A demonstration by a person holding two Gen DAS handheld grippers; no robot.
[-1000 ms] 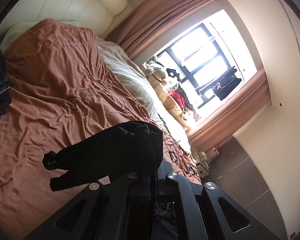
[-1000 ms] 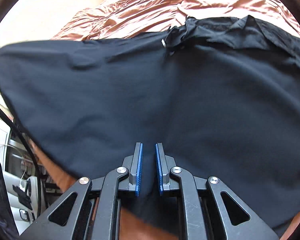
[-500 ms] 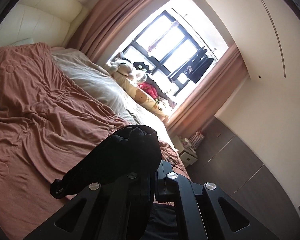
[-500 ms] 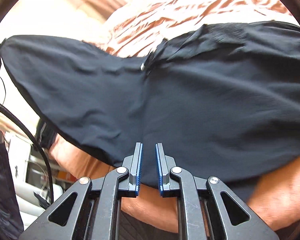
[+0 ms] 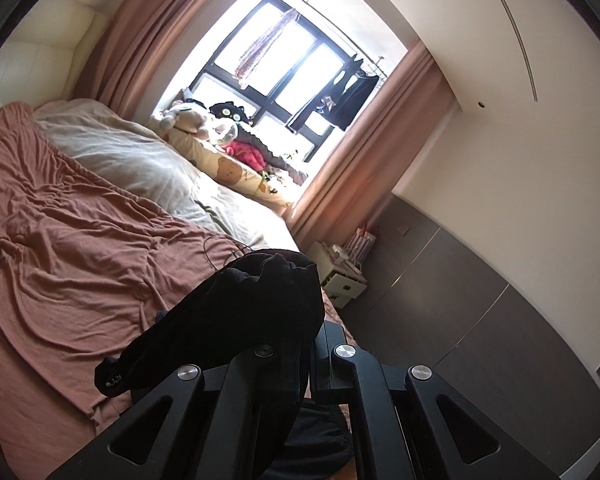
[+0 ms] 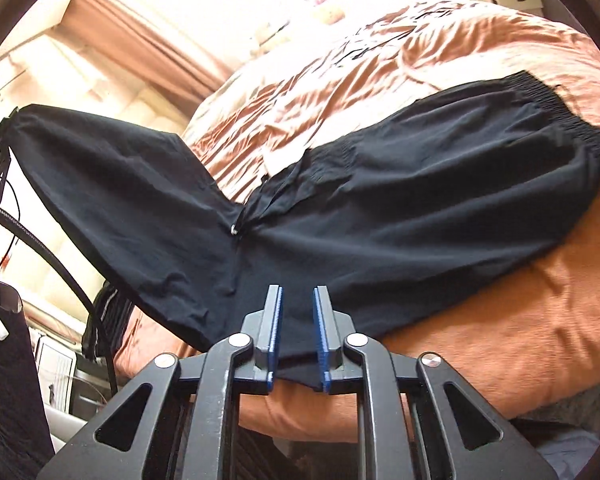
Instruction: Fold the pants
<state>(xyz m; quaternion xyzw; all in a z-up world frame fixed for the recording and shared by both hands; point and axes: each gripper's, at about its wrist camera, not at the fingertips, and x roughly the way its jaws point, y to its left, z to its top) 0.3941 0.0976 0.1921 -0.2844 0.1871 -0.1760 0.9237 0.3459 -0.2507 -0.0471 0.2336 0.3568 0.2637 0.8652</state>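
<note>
Black, thin pants (image 6: 380, 208) drape limp across my bed (image 6: 520, 300), one end lifted. My left gripper (image 5: 306, 344) pinches bunched fabric; my right gripper (image 6: 298, 336) is opening, cloth edge between its jaws. Light, slippery stuff: best held at the waistband.

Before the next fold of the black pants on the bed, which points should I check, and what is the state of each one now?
1. Left gripper holds the black pants: ok. Its jaws are shut on a bunched end of the cloth.
2. Right gripper has let go: not ok yet. Its jaws are opening, the hem is between them, and a gap shows beside each blue pad.
3. Waistband lies flat on the orange bedcover: ok.
4. The lifted pant leg is free of twists: cannot tell; it hangs stretched toward the left gripper.
5. Drawstring is tucked away: not ok; it lies loose on the cloth.
</note>
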